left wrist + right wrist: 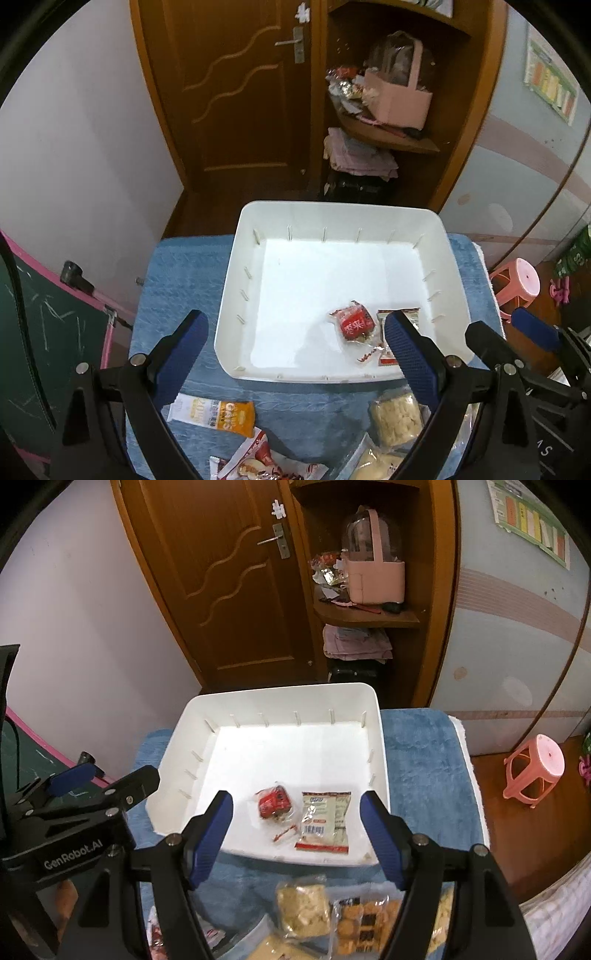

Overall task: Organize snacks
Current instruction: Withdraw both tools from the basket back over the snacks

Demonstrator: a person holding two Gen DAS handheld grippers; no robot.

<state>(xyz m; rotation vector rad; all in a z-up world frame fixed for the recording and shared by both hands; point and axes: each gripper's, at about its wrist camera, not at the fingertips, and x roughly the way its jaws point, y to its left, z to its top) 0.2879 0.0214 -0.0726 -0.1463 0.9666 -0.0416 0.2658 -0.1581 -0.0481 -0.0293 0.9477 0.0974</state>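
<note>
Blue towel [424, 746] under white bin [280, 694]. Both grippers spread, empty. Beige cracker pack [303, 908] just bin-near-side, below right gripper [306, 845]; left gripper [295, 358] farther.

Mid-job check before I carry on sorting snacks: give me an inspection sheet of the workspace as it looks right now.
Surface: blue towel spread over the work area.
Job's things: white bin holds a red packet and a pale packet, side by side near its front wall. Still on the towel: orange-ended packet, cracker pack, biscuit pack, and more at the frame's bottom edge.
Clutter: nothing seen on the towel besides snacks.
Grippers: left gripper open, nothing between its fingers; right gripper open, nothing held.
Cables: a dark cord at the far left.
Surroundings: wooden door, shelf with pink basket, pink stool, chalkboard.
</note>
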